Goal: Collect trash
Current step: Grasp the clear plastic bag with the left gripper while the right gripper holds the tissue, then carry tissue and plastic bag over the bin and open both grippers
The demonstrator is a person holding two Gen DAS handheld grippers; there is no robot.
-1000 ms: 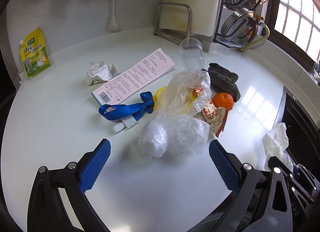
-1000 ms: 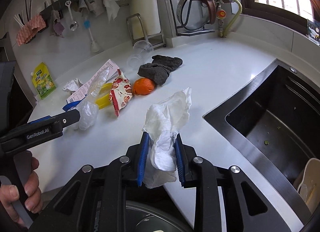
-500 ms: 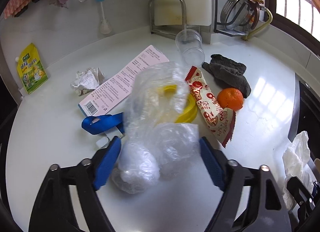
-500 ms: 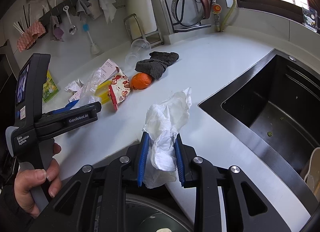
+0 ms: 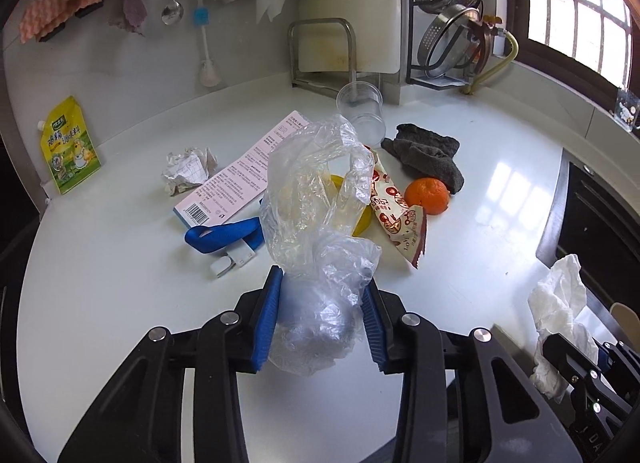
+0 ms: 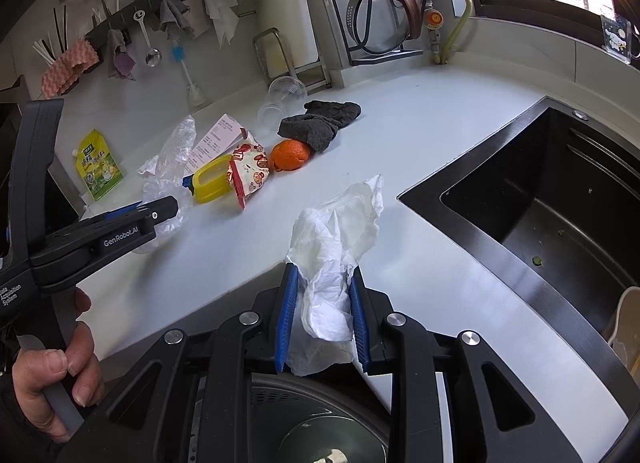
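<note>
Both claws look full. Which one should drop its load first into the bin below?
Right, probably. The right claw grips the white tissue directly above a dark round bin opening at the counter edge. The left claw, shut on the clear plastic bag, is over the countertop.

We see a clear, crinkled plastic bag (image 5: 316,263) bunched low and rising in a loose upright plume above the white table (image 5: 120,303). A crumpled white tissue (image 6: 336,263) stands upright. A crumpled paper ball (image 5: 188,169) and a red-patterned snack wrapper (image 5: 396,219) lie flat.
</note>
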